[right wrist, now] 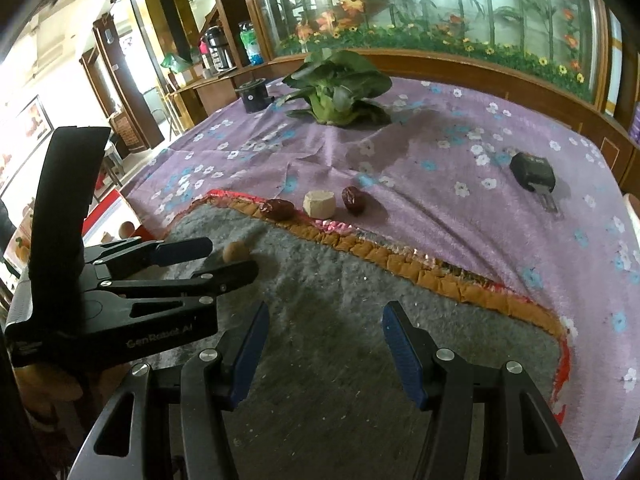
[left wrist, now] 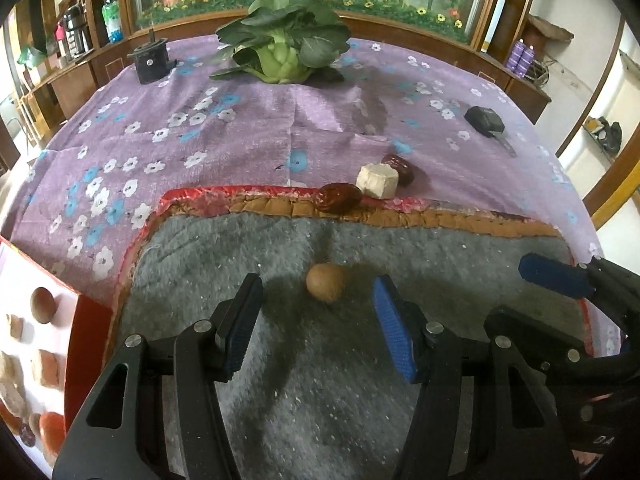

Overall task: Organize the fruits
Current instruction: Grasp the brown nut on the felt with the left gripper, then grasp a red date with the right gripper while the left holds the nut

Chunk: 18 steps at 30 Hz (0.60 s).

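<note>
On the grey felt mat (left wrist: pixel 320 380), the left gripper (left wrist: pixel 318 316) is hovering with its jaws spread wide, holding nothing, and a small round brown fruit (left wrist: pixel 326 282) is lying just ahead between its fingertips. The right gripper (right wrist: pixel 324 344) is hanging beside it, equally wide and empty. Farther off, two red dates (left wrist: pixel 340 197) (left wrist: pixel 401 168) are flanking a pale block (left wrist: pixel 377 181) at the mat's edge, with bok choy (left wrist: pixel 282 46) sitting beyond.

Home dining room — floral tablecloth (left wrist: pixel 192 136), wooden sideboard (left wrist: pixel 76 80) with thermos (right wrist: pixel 218 50), bottles.
</note>
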### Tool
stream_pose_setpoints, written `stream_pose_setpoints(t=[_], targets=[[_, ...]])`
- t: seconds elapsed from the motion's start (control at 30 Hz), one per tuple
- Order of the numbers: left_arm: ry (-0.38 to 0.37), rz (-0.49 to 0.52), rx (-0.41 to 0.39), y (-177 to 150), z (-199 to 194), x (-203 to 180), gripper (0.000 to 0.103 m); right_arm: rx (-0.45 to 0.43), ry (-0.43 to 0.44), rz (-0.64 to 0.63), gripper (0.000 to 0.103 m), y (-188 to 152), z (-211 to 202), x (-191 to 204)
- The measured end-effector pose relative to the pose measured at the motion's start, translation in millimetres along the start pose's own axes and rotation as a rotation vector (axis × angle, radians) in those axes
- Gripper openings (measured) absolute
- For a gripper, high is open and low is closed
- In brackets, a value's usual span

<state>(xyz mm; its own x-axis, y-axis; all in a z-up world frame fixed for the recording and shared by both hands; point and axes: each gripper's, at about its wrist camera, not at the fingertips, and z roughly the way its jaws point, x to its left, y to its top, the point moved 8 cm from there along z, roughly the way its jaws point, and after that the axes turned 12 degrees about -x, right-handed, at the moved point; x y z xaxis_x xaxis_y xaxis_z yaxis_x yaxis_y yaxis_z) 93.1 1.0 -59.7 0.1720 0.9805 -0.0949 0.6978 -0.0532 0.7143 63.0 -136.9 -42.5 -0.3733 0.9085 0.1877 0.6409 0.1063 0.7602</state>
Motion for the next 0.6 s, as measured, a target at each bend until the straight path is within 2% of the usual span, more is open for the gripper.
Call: stream_pose_setpoints(t=[0.13,0.2,0.23,0.3,0.4,0.5,0.6], targets=[[0.016,0.027,-0.012,0.0,4.0,0.6,0.054,0.01,0.0,0.007,0.058,-2.9,4.5,-2.5],[0.038,0.053,-0.023,0.9,6.0,1.5,0.043,0.011,-0.001,0.008,0.058,-3.4,6.2,-2.7],[0.037,0.054,-0.027,1.4,6.9,2.4,0.042,0.013,0.0,0.008,0.058,-3.5,7.0,-2.0],[0.027,0.046,-0.032,3.3,7.6,4.9,0.033,0.009,0.006,0.006,0.058,-2.5,7.9,-0.2],[-0.012,-0.008,-0.036,5.3,4.4,10.6,0.024,-0.007,0.048,0.015,0.058,4.2,9.7,7.7],[-0.02,-0.017,-0.053,6.3,-3.2,12.8,0.021,-0.025,0.086,0.002,0.058,15.7,17.4,20.0],[0.043,0.013,-0.089,7.2,-11.6,20.3,0.021,-0.026,0.097,-0.025,0.058,25.3,31.6,29.7]])
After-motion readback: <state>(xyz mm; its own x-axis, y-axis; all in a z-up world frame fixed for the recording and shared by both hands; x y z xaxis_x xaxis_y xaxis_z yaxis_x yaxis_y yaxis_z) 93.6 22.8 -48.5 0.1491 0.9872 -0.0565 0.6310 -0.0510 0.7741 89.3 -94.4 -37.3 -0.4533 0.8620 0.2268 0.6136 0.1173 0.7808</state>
